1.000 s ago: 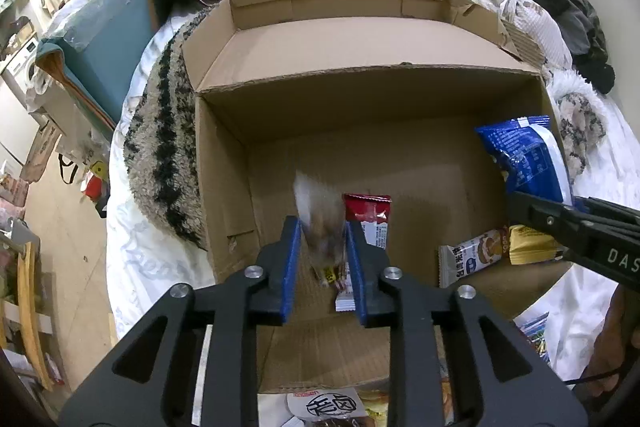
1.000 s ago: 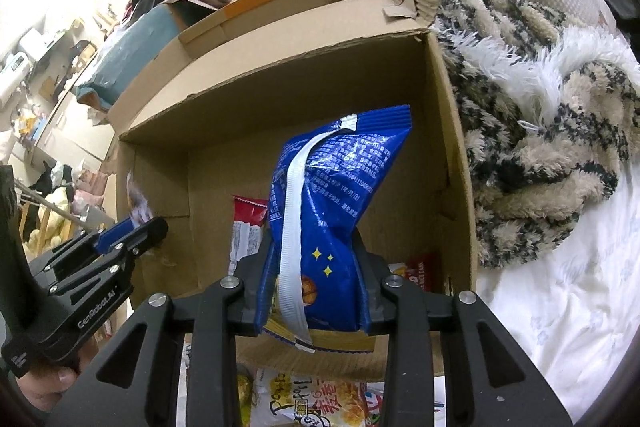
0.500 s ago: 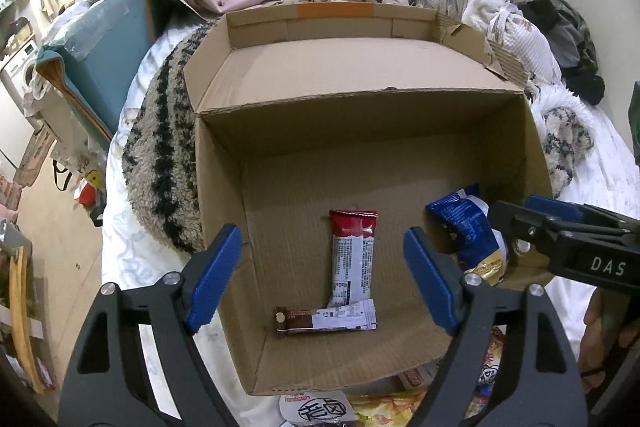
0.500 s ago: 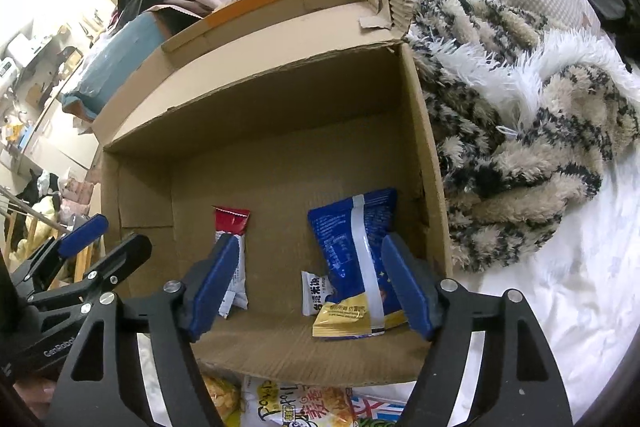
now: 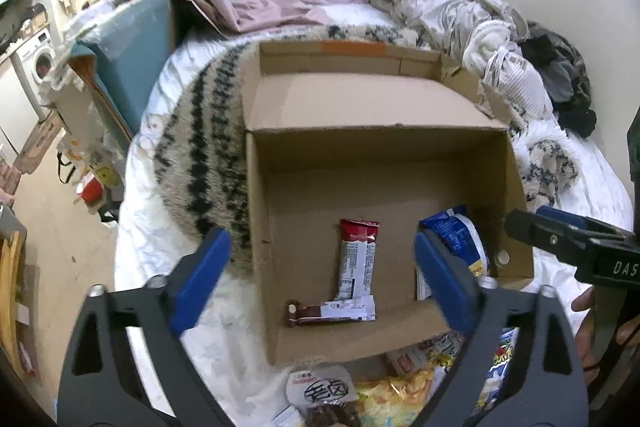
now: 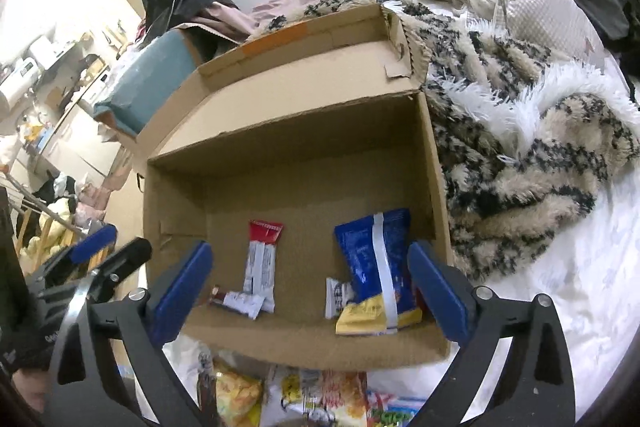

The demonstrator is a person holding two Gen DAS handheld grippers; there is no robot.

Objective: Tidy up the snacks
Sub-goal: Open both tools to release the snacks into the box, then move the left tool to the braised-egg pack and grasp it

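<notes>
An open cardboard box [image 5: 376, 147] [image 6: 304, 131] lies on the bed. Inside it lie a red-topped snack bar [image 5: 357, 259] [image 6: 262, 259], a brown bar [image 5: 330, 310] [image 6: 238, 301] across its near end, and a blue chip bag [image 5: 456, 239] [image 6: 378, 263] at the right, over a small white packet [image 6: 334, 297]. My left gripper [image 5: 320, 281] is open and empty above the box's near edge. My right gripper [image 6: 308, 293] is open and empty, also above the near edge; it shows at the right of the left wrist view [image 5: 568, 239].
Loose snack packets [image 5: 384, 395] [image 6: 296, 399] lie on the white sheet in front of the box. A furry black-and-cream blanket [image 6: 520, 131] lies right and behind. Piled clothes [image 5: 440, 3] sit at the back. A teal box [image 5: 128, 47] stands left, by the bed's edge.
Both grippers opened and let go: the brown bar and the blue chip bag now lie in the box. Both grippers have pulled back and up from the box.
</notes>
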